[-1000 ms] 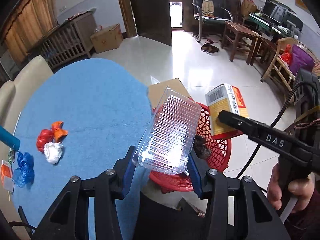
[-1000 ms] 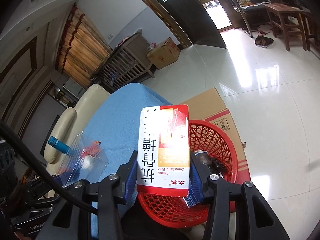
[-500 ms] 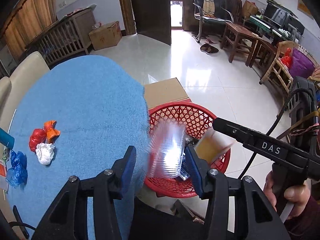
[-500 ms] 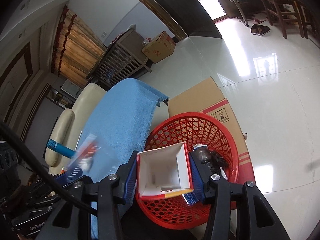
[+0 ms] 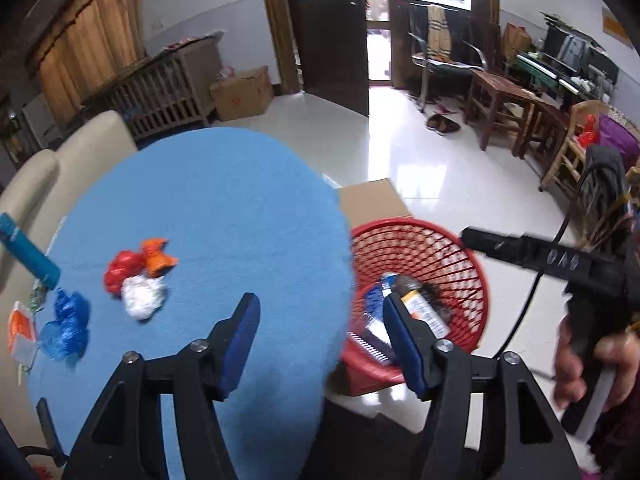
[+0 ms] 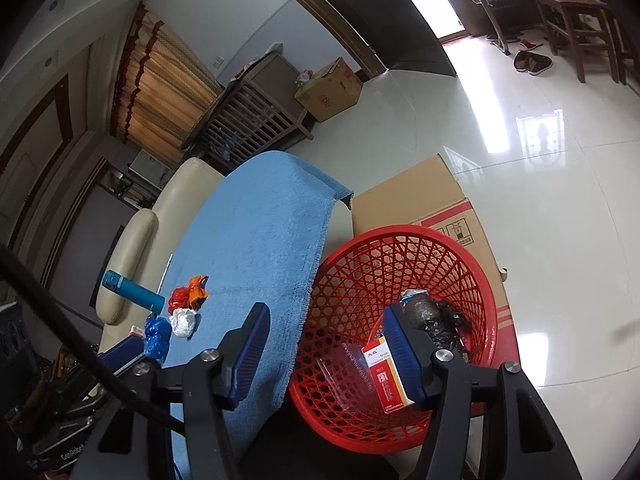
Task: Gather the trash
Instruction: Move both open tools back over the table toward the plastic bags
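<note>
Nearest the cameras, the left gripper [image 5: 320,330] and right gripper [image 6: 324,340] have their jaws opening, nothing between them. Just beyond, the red basket [image 6: 472,272] already holds a clear tray [image 6: 348,376] and a carton [image 6: 386,376]. Farther left on the blue cloth [image 5: 224,216] lie crumpled wrappers [image 5: 138,276] and a blue bag [image 5: 66,328]: probably light, soft and slippery, best pinched across a bunched fold.
</note>
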The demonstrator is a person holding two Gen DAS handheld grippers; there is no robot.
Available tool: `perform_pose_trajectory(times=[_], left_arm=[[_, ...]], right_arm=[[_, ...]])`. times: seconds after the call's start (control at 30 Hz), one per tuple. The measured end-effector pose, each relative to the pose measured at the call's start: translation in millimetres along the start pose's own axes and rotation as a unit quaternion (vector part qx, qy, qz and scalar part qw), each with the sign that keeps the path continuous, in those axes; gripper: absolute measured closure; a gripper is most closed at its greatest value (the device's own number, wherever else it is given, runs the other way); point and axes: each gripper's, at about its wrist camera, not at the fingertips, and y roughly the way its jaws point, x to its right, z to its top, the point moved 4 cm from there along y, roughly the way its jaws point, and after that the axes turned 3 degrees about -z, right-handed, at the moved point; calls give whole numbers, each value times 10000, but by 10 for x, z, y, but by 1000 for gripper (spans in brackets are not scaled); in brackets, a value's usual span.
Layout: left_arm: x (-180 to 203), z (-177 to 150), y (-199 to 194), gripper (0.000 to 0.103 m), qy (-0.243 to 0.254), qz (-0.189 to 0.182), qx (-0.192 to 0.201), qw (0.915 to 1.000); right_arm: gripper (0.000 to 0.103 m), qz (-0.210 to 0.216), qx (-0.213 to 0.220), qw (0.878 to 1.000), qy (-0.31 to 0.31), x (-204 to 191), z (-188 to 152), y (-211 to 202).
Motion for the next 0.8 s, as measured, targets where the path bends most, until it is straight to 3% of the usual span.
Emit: perform_pose_trajectory(times=[0.2,0.4,0.63,0.8], left_arm=[[-474,-302,-129,37,-558,261,-7,9981],[-1044,-650,-343,35,-1257,643,118,9899],[-1599,-1249,-512,34,-1853,1279,10,9743],[-1964,-1571,-673,34,-2382,1604,14,9579]], right_arm=[[40,-72,-137,9997,-201,-182,-47,53],[40,-86,-362,9974,-621,-532,-185,156],[40,-41,-606,9908,-1208,-1022,-410,280],[40,1,-857,9828,-1634,-1361,-653,414]])
